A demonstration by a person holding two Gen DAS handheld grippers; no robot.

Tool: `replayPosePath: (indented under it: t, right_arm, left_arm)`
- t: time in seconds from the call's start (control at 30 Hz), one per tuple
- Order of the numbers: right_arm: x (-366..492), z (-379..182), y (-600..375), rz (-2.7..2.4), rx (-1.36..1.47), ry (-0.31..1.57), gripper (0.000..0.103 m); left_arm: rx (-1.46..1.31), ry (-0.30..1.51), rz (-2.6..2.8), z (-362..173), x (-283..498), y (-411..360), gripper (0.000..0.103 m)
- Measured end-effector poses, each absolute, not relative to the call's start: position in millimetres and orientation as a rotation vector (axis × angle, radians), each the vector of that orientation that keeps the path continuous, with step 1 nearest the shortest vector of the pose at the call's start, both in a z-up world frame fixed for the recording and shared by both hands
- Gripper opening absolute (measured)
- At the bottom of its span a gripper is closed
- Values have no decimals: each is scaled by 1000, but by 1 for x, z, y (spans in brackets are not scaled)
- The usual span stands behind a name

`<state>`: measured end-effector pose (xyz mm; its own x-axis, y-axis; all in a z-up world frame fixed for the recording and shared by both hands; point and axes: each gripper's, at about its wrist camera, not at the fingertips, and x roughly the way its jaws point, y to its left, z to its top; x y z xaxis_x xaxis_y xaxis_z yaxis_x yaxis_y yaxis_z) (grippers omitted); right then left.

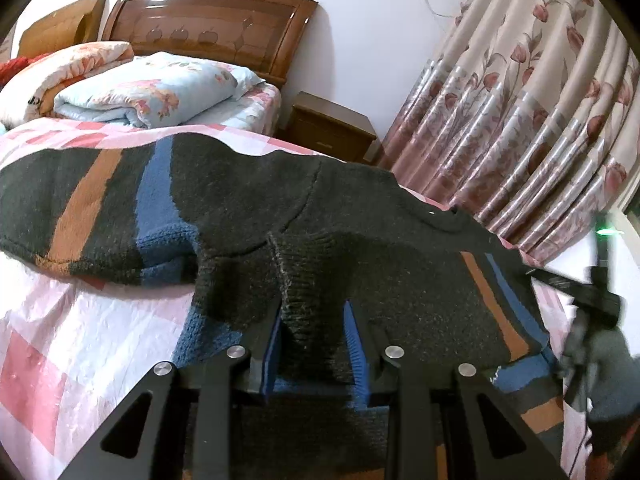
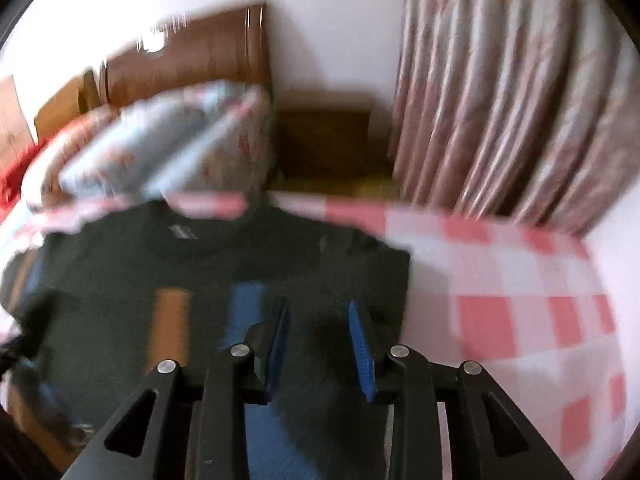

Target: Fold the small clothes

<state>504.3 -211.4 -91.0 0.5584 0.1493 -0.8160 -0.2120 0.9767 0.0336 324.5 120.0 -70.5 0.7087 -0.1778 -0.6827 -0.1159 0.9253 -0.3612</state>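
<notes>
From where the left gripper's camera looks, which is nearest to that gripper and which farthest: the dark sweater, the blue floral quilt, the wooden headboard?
1. Dark sweater: a ribbed edge stands between the left gripper fingers.
2. Blue floral quilt: folded, up the bed, to the left.
3. Wooden headboard: behind the quilt, against the wall.

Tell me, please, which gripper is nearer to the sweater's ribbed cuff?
Left. The left gripper has the cuff between its open jaws; the right gripper hovers over the sweater's body, away from it.
</notes>
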Motion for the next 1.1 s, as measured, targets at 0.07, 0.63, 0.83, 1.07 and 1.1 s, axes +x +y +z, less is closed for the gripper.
replayPosePath:
  t: [0.07,0.63,0.83,1.07,1.1]
  right_arm:
    - [509,-88,-219,231,-69,919,0]
    - [549,-96,-228,299,-63,952,103]
    - [510,-62,-226,313,3,904,103]
    - [444,-96,-201,333,-254,915,103]
    - [436,-94,-204,300,-245,917,103]
  left_arm:
    - [-403,790,-36,-71,325,121,30]
    - [-397,802,-37,-72,325,119,32]
    - [-400,802,-34,-72,323,120,32]
    - [-399,806,-32,-72,324,120,33]
    - [-398,806,-32,-72,323,120,34]
